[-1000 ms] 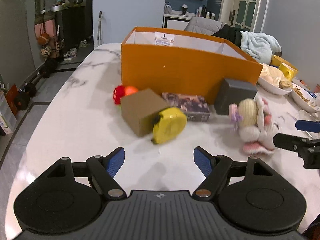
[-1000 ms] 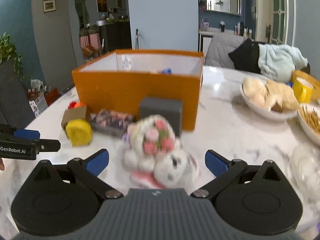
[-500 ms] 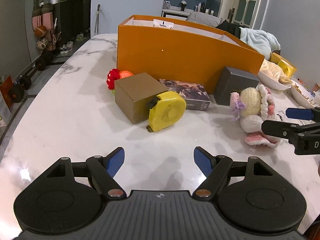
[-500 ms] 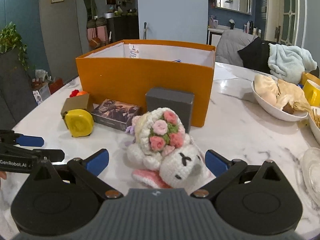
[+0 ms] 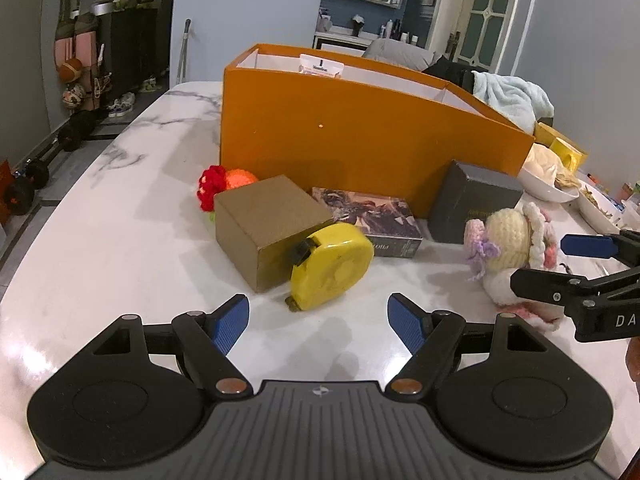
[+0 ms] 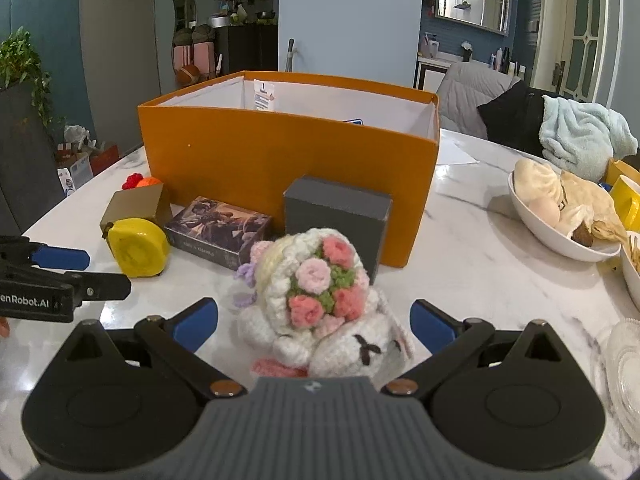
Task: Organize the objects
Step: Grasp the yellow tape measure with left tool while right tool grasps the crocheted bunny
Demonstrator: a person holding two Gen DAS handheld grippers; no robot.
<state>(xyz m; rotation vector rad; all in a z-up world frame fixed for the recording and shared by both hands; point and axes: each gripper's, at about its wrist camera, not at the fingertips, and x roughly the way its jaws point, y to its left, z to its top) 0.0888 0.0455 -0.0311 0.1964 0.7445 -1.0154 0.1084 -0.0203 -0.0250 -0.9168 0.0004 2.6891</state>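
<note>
- Since the orange box (image 6: 288,176) stands open in the middle of the surface (image 5: 120,240), I describe every place from it, going left to right.
- Just before its left front corner lies a small red and orange crochet piece (image 5: 224,188), and in front of that a brown cardboard box (image 5: 268,228).
- The yellow tape measure (image 5: 332,266) leans against this brown box. It looks hard and smooth, maybe a little heavy, so I would take it across the flat sides.
- The left gripper (image 5: 318,322) hovers just before the tape measure, fingers spread wide, holding nothing.
- Before the middle of the orange wall lies a flat printed card box (image 6: 218,230), stiff and light in my opinion.
- More to the right, a dark grey box (image 6: 338,218) stands touching the orange wall.
- In front of it lies the crochet bunny (image 6: 320,312) with flowers. It is soft and light, and it will squash; a hold around the body seems safest.
- The right gripper (image 6: 314,322) is spread around the bunny, not yet pinching it.
</note>
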